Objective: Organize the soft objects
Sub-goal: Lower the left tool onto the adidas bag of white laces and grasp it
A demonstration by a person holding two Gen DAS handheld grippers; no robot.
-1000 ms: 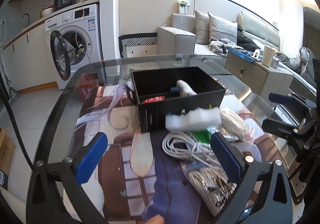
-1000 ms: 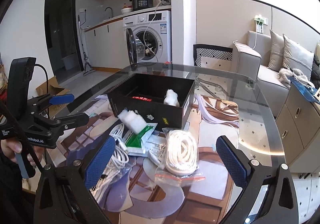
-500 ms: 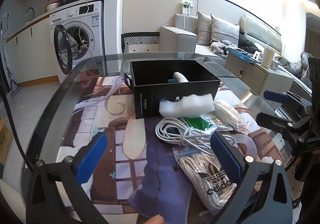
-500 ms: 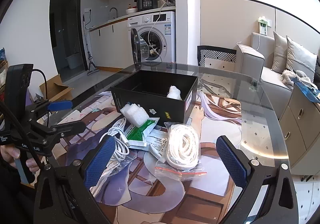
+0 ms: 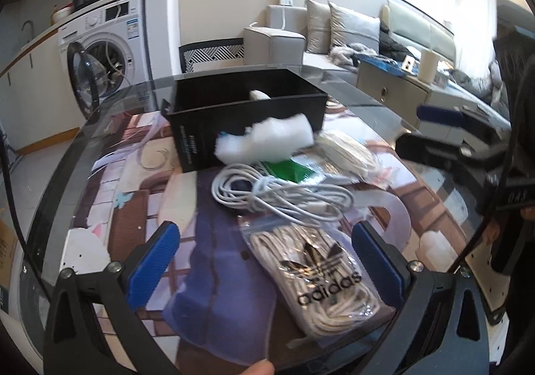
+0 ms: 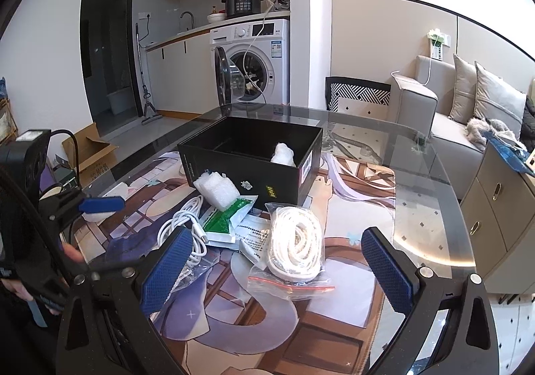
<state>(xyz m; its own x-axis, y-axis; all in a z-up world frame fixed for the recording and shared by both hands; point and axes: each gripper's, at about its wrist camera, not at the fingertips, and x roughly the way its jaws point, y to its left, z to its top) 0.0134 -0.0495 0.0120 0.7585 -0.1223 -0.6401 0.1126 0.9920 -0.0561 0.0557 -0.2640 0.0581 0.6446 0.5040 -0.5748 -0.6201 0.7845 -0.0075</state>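
A black open box [image 5: 247, 114] [image 6: 254, 157] stands mid-table with a white soft wad [image 6: 282, 154] inside. A white foam piece [image 5: 267, 141] [image 6: 217, 189] leans on its front wall. In front lie a coiled white cable [image 5: 277, 198] [image 6: 182, 224], a green packet [image 6: 224, 218], a bagged white rope coil [image 6: 296, 241] and a bagged adidas lace bundle [image 5: 321, 278]. My left gripper [image 5: 264, 261] is open above the adidas bag. My right gripper [image 6: 277, 271] is open, just short of the rope bag. Both are empty.
The round glass table [image 6: 431, 218] has a printed mat under it. A washing machine [image 6: 254, 64] with open door, a sofa [image 6: 468, 114] and a cabinet [image 6: 501, 208] stand beyond. A cardboard box [image 6: 87, 154] lies on the floor at left.
Both grippers have drawn back from the box toward the table's near side. The left view has swung so the adidas bag now lies between its fingers. Nothing was picked up.
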